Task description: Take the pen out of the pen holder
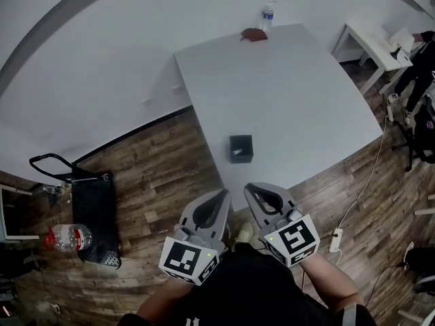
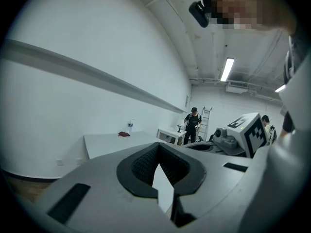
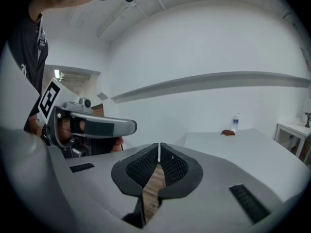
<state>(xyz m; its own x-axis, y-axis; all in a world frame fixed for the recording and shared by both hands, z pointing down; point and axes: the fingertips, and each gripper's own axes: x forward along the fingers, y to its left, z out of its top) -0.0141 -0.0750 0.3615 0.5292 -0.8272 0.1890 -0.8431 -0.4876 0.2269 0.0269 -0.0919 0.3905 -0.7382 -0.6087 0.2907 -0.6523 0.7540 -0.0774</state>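
The black pen holder (image 1: pixel 240 148) is standing upright on the white tabletop (image 1: pixel 292 94), near the edge closest to the person and well apart from both grippers. Something pale is showing at its open top, too small to be made out as a pen.

The left gripper (image 1: pixel 221 195) and the right gripper (image 1: pixel 254 189) are hanging side by side below that edge, close to the person's body and over the wood floor (image 1: pixel 163 161), both pointing toward the tabletop. In the left gripper view, the left gripper (image 2: pixel 159 154) is keeping its ribbed pads pressed together at the tips with nothing between them. In the right gripper view, the right gripper (image 3: pixel 159 152) is showing only a hairline slit between its pads, also pinching nothing.

At the far end of the tabletop, a water bottle (image 1: pixel 268 16) is standing just beside a crumpled reddish cloth (image 1: pixel 254 35). A black cart (image 1: pixel 92 216) is sitting on the floor to the left, with another bottle (image 1: pixel 68 238) lying next to it.
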